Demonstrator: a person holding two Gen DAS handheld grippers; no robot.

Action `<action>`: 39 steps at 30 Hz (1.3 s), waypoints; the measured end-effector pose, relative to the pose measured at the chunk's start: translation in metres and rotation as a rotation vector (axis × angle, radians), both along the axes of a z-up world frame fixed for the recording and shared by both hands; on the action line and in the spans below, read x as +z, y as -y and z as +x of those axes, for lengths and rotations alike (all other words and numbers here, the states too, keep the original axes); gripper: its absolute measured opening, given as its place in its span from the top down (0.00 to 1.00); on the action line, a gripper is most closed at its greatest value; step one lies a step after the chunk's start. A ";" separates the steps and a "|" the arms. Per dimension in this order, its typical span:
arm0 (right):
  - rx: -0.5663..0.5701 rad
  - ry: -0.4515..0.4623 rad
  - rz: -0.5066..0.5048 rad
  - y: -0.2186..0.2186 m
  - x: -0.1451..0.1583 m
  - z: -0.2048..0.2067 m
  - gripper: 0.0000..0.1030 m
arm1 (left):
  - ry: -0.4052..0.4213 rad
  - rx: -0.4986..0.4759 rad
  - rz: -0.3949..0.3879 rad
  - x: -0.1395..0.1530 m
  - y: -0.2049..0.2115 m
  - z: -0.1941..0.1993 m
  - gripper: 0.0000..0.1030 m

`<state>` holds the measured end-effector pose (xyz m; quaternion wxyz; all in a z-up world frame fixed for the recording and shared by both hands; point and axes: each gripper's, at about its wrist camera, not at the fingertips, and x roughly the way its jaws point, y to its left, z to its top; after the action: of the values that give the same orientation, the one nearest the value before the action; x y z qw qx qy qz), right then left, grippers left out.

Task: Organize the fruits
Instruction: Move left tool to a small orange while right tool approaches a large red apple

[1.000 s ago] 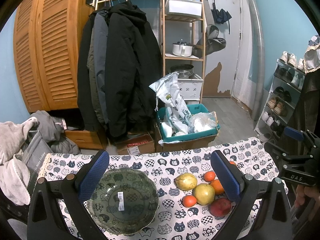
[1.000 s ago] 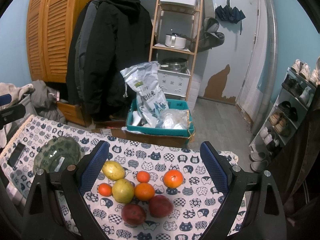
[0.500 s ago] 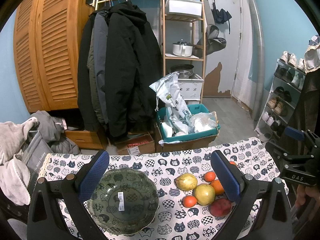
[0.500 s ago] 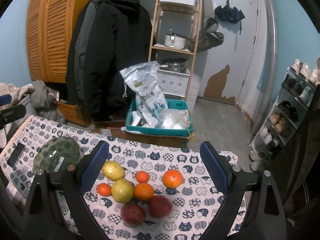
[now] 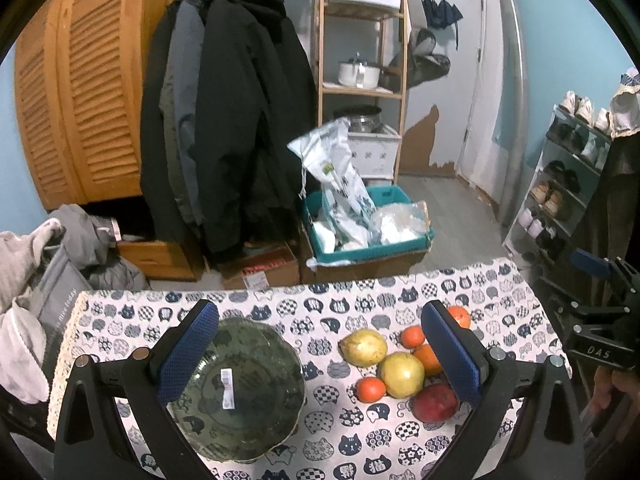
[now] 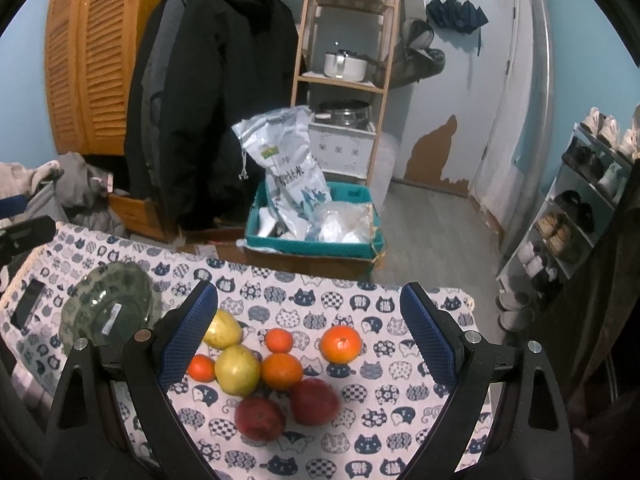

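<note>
Around: a black phone (image 6: 27,303) lies left of the green glass bowl (image 5: 236,390); nothing blocks the fruit.
Surface: cat-print tablecloth (image 6: 372,438); coats (image 5: 228,120) and shoe rack (image 6: 580,216) beyond.
Fruit: yellow pears (image 6: 237,369), oranges (image 6: 341,343) and red apples (image 6: 314,401) clustered right of the bowl, touching.
My left claw (image 5: 320,354): spread wide above the bowl, empty.
My right claw (image 6: 308,338): spread wide above the fruit, empty.

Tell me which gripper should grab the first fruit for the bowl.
Right, probably. The right gripper is open with the fruit pile lying between its fingers. The left gripper is also open, but it frames the empty bowl, with the fruit off toward its right finger.
</note>
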<state>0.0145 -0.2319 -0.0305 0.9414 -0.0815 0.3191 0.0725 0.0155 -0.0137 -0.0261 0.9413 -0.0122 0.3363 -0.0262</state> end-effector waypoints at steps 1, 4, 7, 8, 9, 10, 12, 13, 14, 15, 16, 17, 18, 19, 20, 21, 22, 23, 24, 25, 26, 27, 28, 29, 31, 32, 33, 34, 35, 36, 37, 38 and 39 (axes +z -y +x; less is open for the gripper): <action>-0.002 -0.011 0.001 0.002 -0.002 0.001 0.12 | -0.012 -0.001 0.000 -0.003 0.001 0.002 0.01; -0.008 -0.040 0.003 0.006 -0.008 0.004 0.12 | -0.048 -0.007 -0.015 -0.012 0.003 0.008 0.01; -0.020 -0.069 -0.007 0.011 -0.015 0.006 0.12 | -0.070 -0.006 -0.015 -0.020 0.004 0.013 0.01; -0.023 -0.080 -0.008 0.012 -0.018 0.007 0.12 | -0.077 -0.004 -0.008 -0.023 0.005 0.015 0.01; -0.025 -0.089 -0.008 0.013 -0.021 0.008 0.12 | -0.084 -0.006 -0.005 -0.025 0.006 0.017 0.01; -0.029 -0.099 -0.007 0.015 -0.024 0.009 0.12 | -0.091 -0.007 -0.001 -0.028 0.007 0.018 0.01; -0.036 -0.122 -0.004 0.018 -0.029 0.011 0.12 | -0.113 -0.011 0.006 -0.035 0.009 0.022 0.01; -0.040 -0.132 -0.002 0.020 -0.032 0.013 0.12 | -0.125 -0.014 0.009 -0.039 0.011 0.023 0.01; -0.043 -0.144 0.002 0.022 -0.034 0.014 0.12 | -0.136 -0.017 0.011 -0.043 0.012 0.024 0.01; -0.048 -0.157 0.006 0.024 -0.037 0.015 0.12 | -0.151 -0.021 0.013 -0.046 0.014 0.026 0.01; -0.052 -0.170 0.008 0.026 -0.041 0.016 0.12 | -0.165 -0.026 0.014 -0.050 0.015 0.028 0.01; -0.056 -0.186 0.010 0.028 -0.045 0.018 0.12 | -0.181 -0.034 0.015 -0.055 0.017 0.030 0.01; -0.059 -0.193 0.010 0.030 -0.048 0.019 0.12 | -0.188 -0.037 0.019 -0.058 0.019 0.030 0.01; -0.062 -0.212 0.012 0.032 -0.054 0.020 0.12 | -0.196 -0.039 0.027 -0.062 0.020 0.031 0.01; -0.065 -0.226 0.014 0.034 -0.058 0.021 0.12 | -0.209 -0.042 0.037 -0.067 0.022 0.032 0.01; -0.067 -0.237 0.015 0.035 -0.062 0.023 0.12 | -0.220 -0.046 0.046 -0.073 0.023 0.034 0.01; -0.071 -0.254 0.017 0.037 -0.067 0.024 0.12 | -0.234 -0.046 0.058 -0.078 0.025 0.035 0.01; -0.075 -0.272 0.018 0.040 -0.073 0.025 0.12 | -0.248 -0.049 0.065 -0.083 0.026 0.036 0.01; -0.078 -0.281 0.018 0.040 -0.078 0.027 0.12 | -0.261 -0.056 0.069 -0.088 0.027 0.037 0.01; -0.082 -0.295 0.018 0.041 -0.084 0.028 0.12 | -0.273 -0.059 0.074 -0.093 0.028 0.038 0.01; -0.085 -0.305 0.017 0.042 -0.087 0.029 0.12 | -0.290 -0.059 0.079 -0.099 0.028 0.039 0.01; -0.086 -0.319 0.017 0.043 -0.092 0.030 0.12 | -0.306 -0.061 0.079 -0.104 0.029 0.040 0.01; -0.087 -0.332 0.017 0.044 -0.097 0.031 0.12 | -0.319 -0.062 0.078 -0.108 0.030 0.041 0.01; -0.090 -0.348 0.017 0.045 -0.103 0.032 0.12 | -0.328 -0.063 0.079 -0.111 0.030 0.042 0.01; -0.090 -0.373 0.016 0.046 -0.112 0.034 0.12 | -0.339 -0.062 0.086 -0.117 0.032 0.043 0.01; -0.091 -0.387 0.014 0.046 -0.117 0.035 0.12 | -0.342 -0.065 0.090 -0.121 0.034 0.044 0.01; -0.092 -0.395 0.013 0.046 -0.120 0.036 0.12 | -0.345 -0.065 0.094 -0.122 0.035 0.044 0.01; -0.097 -0.414 0.008 0.046 -0.125 0.037 0.12 | -0.348 -0.067 0.098 -0.125 0.036 0.045 0.01; -0.098 -0.425 0.006 0.046 -0.129 0.038 0.12 | -0.356 -0.071 0.101 -0.129 0.038 0.046 0.01; -0.097 -0.442 0.007 0.047 -0.134 0.039 0.12 | -0.364 -0.072 0.104 -0.132 0.039 0.047 0.01; -0.098 -0.452 0.006 0.047 -0.138 0.040 0.12 | -0.373 -0.074 0.106 -0.136 0.040 0.049 0.01; -0.097 -0.465 0.004 0.047 -0.143 0.041 0.12 | -0.385 -0.078 0.106 -0.141 0.042 0.050 0.01; -0.096 -0.474 0.002 0.047 -0.146 0.042 0.12 | -0.397 -0.079 0.107 -0.146 0.043 0.052 0.01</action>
<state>0.0564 -0.2784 -0.1770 0.8426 -0.0458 0.5347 0.0452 0.0675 -0.0564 -0.1722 0.8540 0.0460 0.5165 -0.0424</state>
